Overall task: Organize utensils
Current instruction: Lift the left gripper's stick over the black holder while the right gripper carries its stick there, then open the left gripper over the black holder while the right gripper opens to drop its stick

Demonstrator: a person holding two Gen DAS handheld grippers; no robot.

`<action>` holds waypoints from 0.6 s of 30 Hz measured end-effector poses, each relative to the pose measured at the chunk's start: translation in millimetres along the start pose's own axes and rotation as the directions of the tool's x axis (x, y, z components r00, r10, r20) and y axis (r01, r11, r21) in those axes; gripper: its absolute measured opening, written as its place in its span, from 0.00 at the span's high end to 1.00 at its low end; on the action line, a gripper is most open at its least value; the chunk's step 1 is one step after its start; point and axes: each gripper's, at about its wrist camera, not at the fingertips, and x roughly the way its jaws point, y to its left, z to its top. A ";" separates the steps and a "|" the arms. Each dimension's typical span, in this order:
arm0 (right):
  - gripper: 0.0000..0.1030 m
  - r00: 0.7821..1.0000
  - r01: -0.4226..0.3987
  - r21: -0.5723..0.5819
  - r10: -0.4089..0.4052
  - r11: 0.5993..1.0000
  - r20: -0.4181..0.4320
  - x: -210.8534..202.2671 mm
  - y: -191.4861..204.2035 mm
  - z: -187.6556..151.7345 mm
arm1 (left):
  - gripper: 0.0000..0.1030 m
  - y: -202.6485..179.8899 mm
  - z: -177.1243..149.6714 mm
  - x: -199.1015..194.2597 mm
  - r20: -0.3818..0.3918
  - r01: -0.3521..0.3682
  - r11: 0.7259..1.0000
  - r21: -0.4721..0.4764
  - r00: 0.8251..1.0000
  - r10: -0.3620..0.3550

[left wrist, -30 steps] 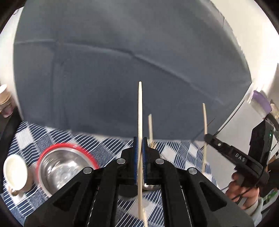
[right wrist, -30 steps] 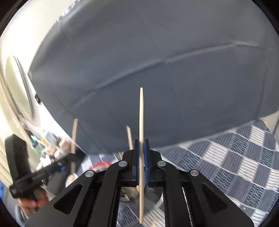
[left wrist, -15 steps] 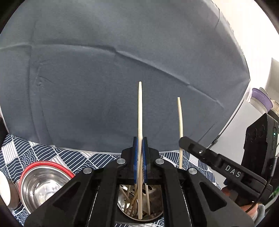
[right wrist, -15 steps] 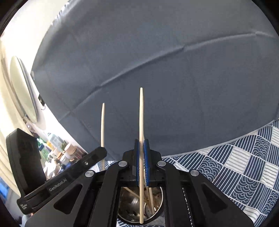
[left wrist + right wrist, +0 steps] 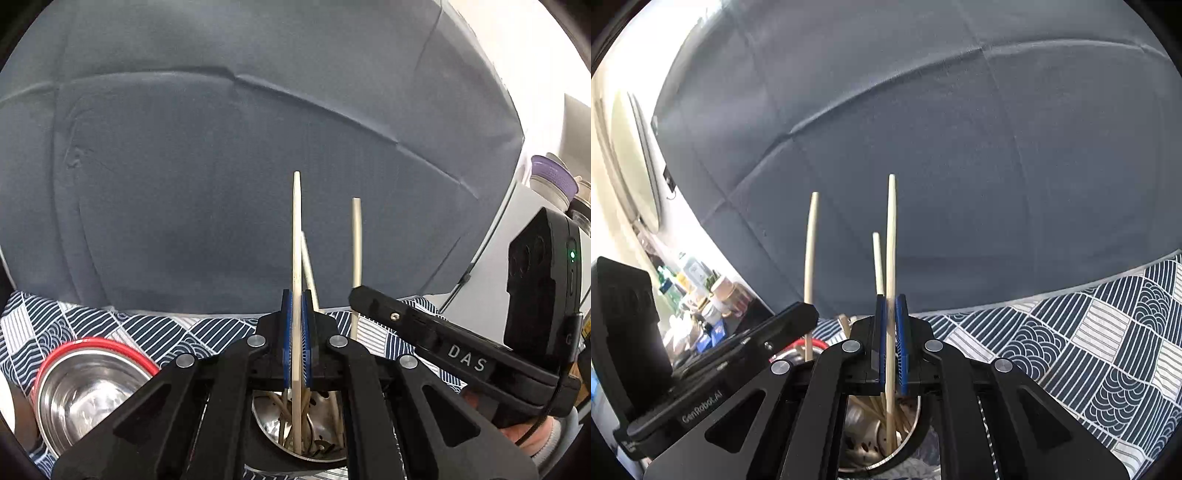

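A: Chopsticks first: where are they?

B: At far left a red-rimmed steel bowl [image 5: 88, 384] sits on the blue patterned tablecloth [image 5: 122, 325], holding none that I can see. The left gripper [image 5: 296, 339] is pinched on one pale wooden chopstick [image 5: 296, 236], held upright with its lower end inside the round perforated steel utensil holder [image 5: 317, 446].

A: Why upright?

B: Probably so it drops in among the sticks already standing there.

A: And on the right?

B: The right gripper [image 5: 891, 343] is clamped the same way on a second pale chopstick [image 5: 891, 236], its tip in the same holder.
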 end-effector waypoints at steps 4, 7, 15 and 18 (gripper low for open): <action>0.95 1.000 -0.002 -0.008 0.002 1.000 -0.015 -2.5 -1.0 -8.5 | 0.95 6.2 -6.9 -3.0 -0.016 0.005 0.999 -0.037 1.000 -0.006; 0.92 1.000 0.010 -0.028 -0.011 1.000 -0.026 -7.3 1.1 -15.2 | 0.94 8.7 -10.6 -7.5 -0.023 0.006 0.998 -0.054 1.000 -0.007; 0.68 0.999 0.047 -0.013 -0.047 0.999 0.003 -31.6 3.3 -11.4 | 0.73 11.4 -7.4 -36.5 -0.005 -0.043 0.998 -0.054 0.999 0.042; 0.56 0.998 0.062 0.007 -0.062 0.998 0.020 -44.1 3.6 -6.6 | 0.61 12.5 -7.6 -48.4 0.001 -0.064 0.996 -0.060 0.998 0.064</action>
